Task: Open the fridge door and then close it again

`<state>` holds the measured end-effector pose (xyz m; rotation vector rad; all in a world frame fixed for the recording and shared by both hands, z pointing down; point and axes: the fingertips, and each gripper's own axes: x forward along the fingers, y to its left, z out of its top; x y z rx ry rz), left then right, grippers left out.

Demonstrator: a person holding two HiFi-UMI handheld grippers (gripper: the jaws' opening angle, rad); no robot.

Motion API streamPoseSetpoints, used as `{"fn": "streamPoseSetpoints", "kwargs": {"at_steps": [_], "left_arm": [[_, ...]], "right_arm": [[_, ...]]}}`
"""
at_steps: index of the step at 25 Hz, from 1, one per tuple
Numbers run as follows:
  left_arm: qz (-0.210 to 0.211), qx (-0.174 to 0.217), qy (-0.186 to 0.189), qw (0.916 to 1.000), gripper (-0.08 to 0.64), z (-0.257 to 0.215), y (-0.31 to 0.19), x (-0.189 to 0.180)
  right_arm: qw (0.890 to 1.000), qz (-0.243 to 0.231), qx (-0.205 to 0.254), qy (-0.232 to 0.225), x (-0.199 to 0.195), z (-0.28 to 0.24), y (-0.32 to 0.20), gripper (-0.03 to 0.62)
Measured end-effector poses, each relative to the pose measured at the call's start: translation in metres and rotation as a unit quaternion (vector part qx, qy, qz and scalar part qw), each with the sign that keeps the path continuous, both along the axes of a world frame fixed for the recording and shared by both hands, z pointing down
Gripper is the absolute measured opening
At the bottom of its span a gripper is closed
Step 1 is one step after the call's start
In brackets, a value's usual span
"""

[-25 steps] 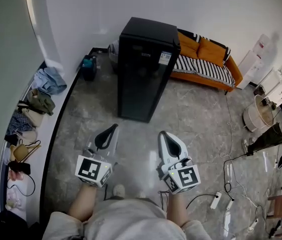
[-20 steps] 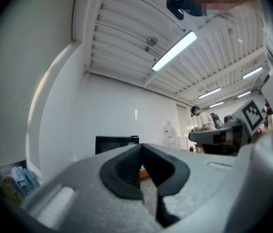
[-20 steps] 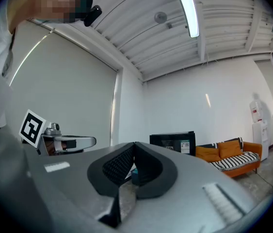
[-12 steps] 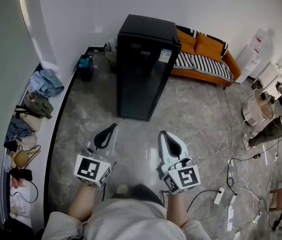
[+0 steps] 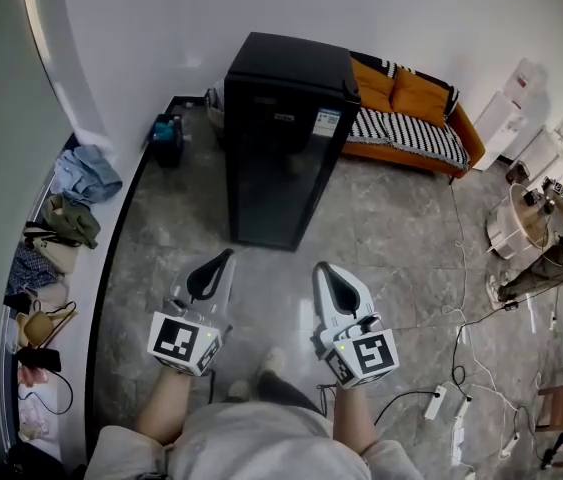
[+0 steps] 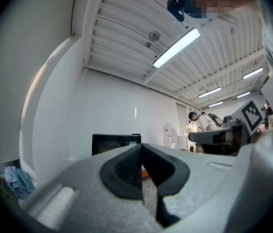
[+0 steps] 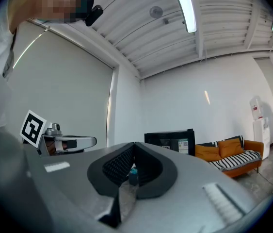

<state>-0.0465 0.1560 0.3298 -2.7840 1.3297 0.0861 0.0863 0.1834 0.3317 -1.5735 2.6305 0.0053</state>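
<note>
The left gripper [image 5: 226, 256] has its jaws pressed together on nothing, and in its own view the dark pads meet along one seam with only floor showing below them. The right gripper [image 5: 321, 268] is the same: jaws together, empty. Both are held level and side by side in front of the person's body, pointing away toward the far wall. Beyond them lies a stretch of bare marbled floor [image 5: 381, 238], and past that stands the black fridge [image 5: 281, 148] — well apart from both tips, not within reach. It is upright, its long axis vertical, with the dark door [image 5: 271, 183] shut and facing the grippers. A small label [image 5: 326, 123] sits near the door's upper right corner. The fridge lies almost straight ahead, between the two lines of aim. The left gripper points roughly at the door's left edge and the right one just past its right edge, so neither hand is clearly nearer. No handle can be made out, and which edge is hinged cannot be told from here — that will probably decide which hand takes the door. Opening has not begun. An orange sofa [image 5: 411, 103] stands behind the fridge on the right, and clothes [image 5: 71, 208] lie along the left wall.
</note>
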Motion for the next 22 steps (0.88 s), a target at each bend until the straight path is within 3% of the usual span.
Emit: {"fn": "streamPoseSetpoints", "kwargs": {"at_steps": [11, 22], "left_arm": [[-0.024, 0.006, 0.006, 0.9997, 0.002, -0.006, -0.089, 0.042], [-0.054, 0.002, -0.007, 0.9985, 0.002, 0.002, -0.126, 0.066]], "right_arm": [[0.999, -0.035, 0.008, 0.001, 0.037, -0.006, -0.095, 0.0], [0.998, -0.069, 0.001, -0.008, 0.057, 0.006, -0.141, 0.0]]}}
